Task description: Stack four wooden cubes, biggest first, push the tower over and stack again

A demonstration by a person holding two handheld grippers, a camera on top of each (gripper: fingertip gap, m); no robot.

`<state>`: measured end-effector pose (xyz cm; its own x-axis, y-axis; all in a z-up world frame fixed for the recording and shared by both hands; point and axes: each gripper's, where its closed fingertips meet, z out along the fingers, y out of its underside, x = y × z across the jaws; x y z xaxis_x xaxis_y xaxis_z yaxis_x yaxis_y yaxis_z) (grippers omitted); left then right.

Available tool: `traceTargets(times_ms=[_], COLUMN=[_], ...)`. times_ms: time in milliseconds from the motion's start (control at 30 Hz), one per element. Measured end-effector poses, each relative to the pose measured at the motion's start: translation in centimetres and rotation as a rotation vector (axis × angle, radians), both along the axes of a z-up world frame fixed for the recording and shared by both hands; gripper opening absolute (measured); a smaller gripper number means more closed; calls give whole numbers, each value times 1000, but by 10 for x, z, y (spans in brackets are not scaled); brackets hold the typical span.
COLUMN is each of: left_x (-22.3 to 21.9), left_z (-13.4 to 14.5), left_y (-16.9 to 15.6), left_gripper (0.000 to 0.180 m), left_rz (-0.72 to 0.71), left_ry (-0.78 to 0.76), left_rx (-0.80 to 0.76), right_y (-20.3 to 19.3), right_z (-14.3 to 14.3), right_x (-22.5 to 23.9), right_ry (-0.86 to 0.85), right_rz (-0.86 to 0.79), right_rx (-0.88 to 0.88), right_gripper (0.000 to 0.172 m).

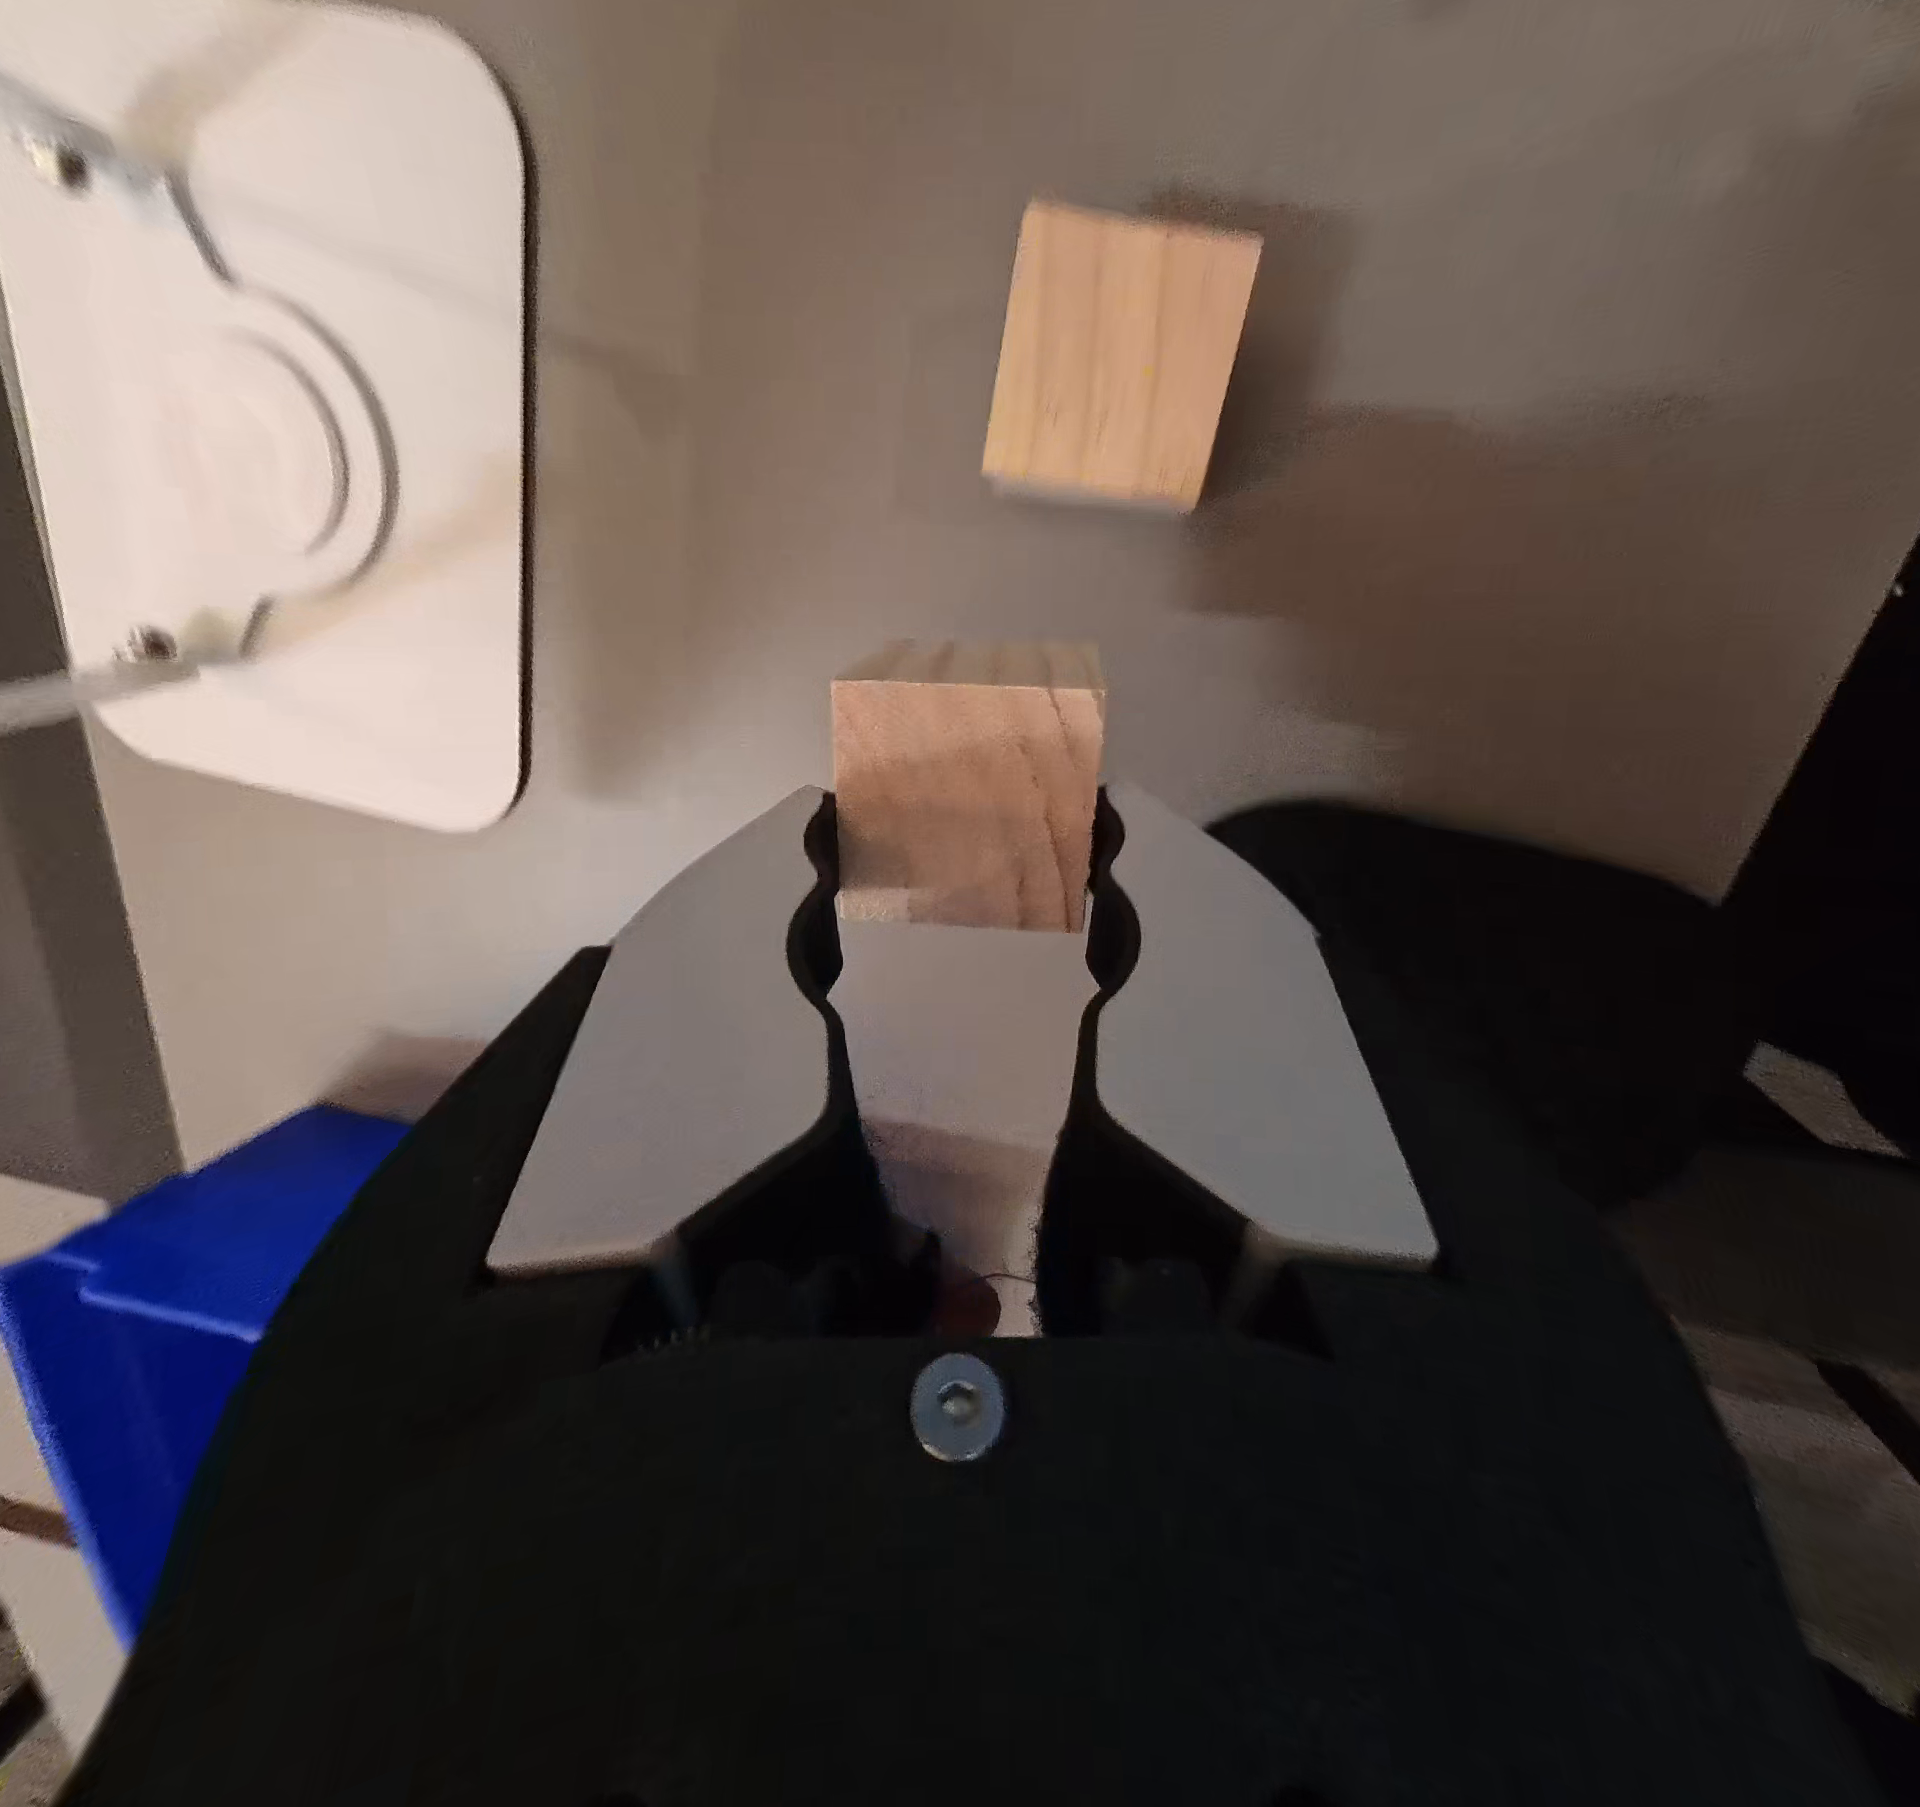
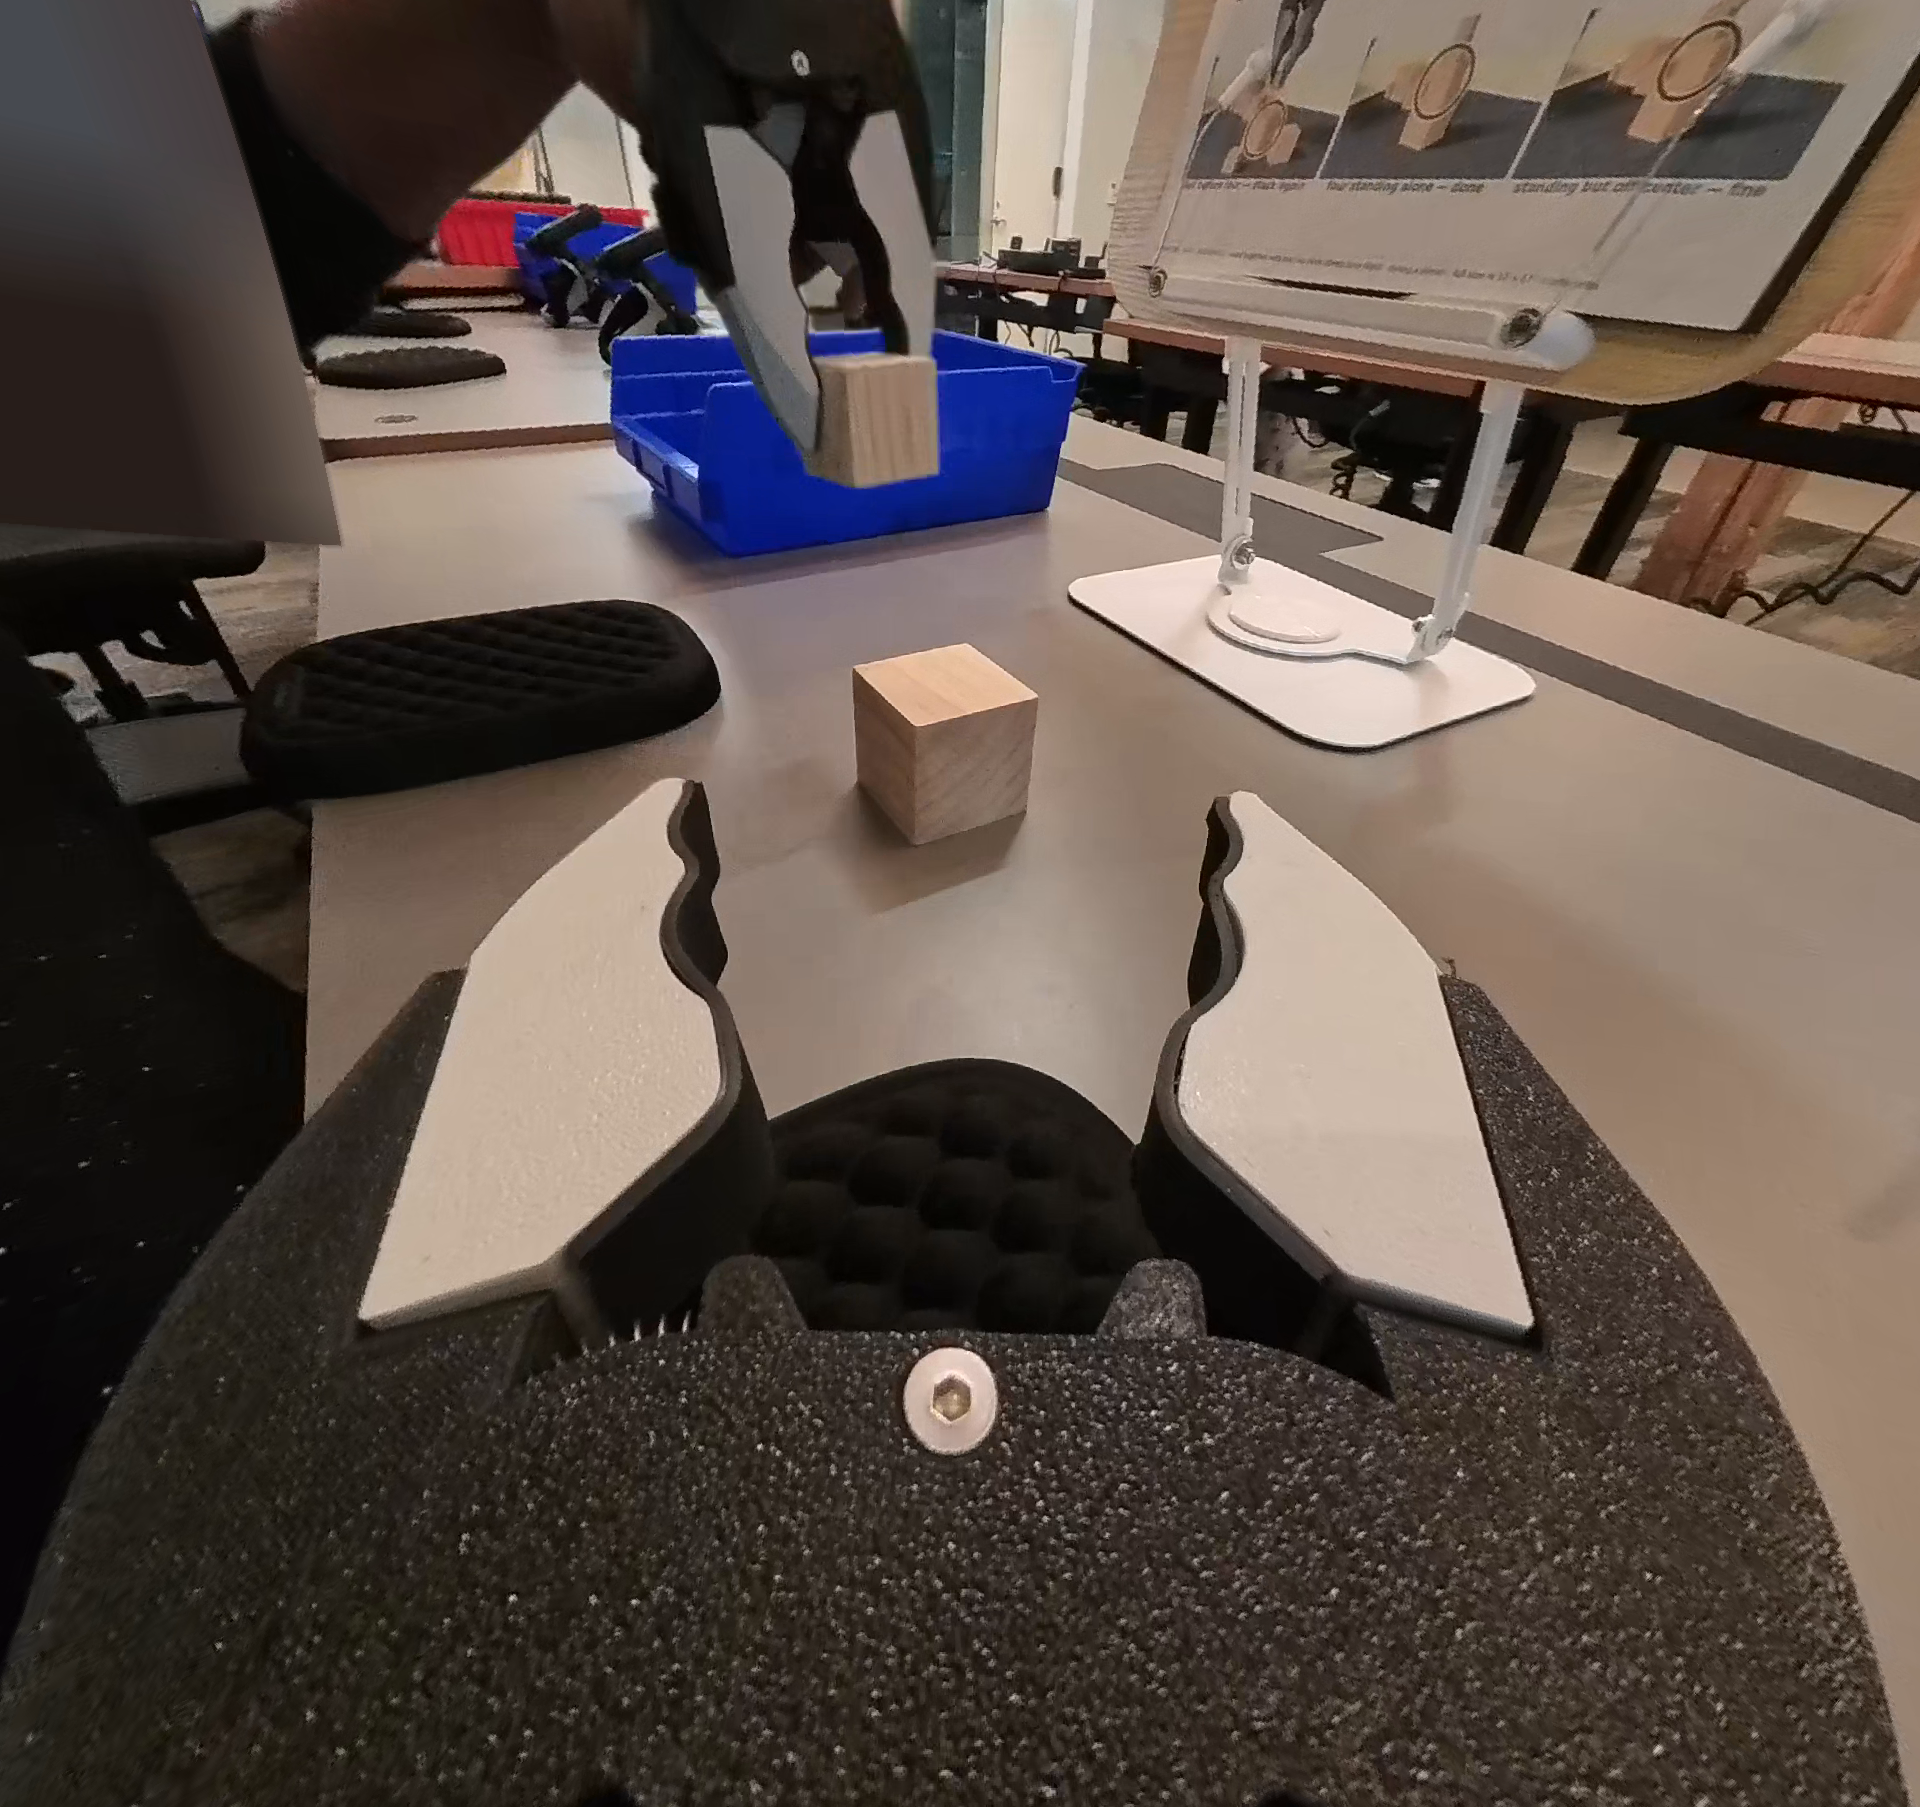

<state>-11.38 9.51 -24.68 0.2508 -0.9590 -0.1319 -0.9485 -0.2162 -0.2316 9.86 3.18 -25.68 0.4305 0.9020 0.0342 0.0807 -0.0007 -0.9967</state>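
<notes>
We see a wooden cube point(image 1: 964, 817) clamped between the pads of the left hand-held gripper point(image 2: 854, 375), aloft in front of the blue bin point(image 2: 997, 427). Nearer than the bin, a second cube point(image 2: 943, 741) stands on the surface point(image 2: 1351, 926), just ahead of the right hand-held gripper point(image 2: 961, 822), whose fingers are spread wide and bare.

A cube point(image 2: 943, 739) sits on the table point(image 2: 1351, 926), a pad point(image 2: 468, 687) to its left and a stand's base point(image 2: 1299, 656) to its right. Behind it stands a bin point(image 2: 997, 448)

Printed instruction sheet point(image 2: 1507, 95) on stand (wording left uncopied)
</notes>
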Motion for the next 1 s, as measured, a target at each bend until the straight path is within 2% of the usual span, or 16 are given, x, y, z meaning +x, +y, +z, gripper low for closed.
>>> traceTargets(times_ms=[100,167,333,1000], left_x=[35,59,88,76], left_z=[-10,-19,-31,-51], left_y=[4,-3,-13,0], left_gripper=[45,45,45,45], left_rz=[-3,-26,-121,-157], left_ry=[24,11,57,69], left_rx=[34,-5,-48,-91], right_y=[0,0,-2,-3], right_z=[-2,-2,1,3], right_x=[-1,-2,0,1], right_ry=[-16,-18,8,20], right_rz=[0,1,4,10], right_rx=[-2,-5,10,23], right_gripper=[88,88,88,88])
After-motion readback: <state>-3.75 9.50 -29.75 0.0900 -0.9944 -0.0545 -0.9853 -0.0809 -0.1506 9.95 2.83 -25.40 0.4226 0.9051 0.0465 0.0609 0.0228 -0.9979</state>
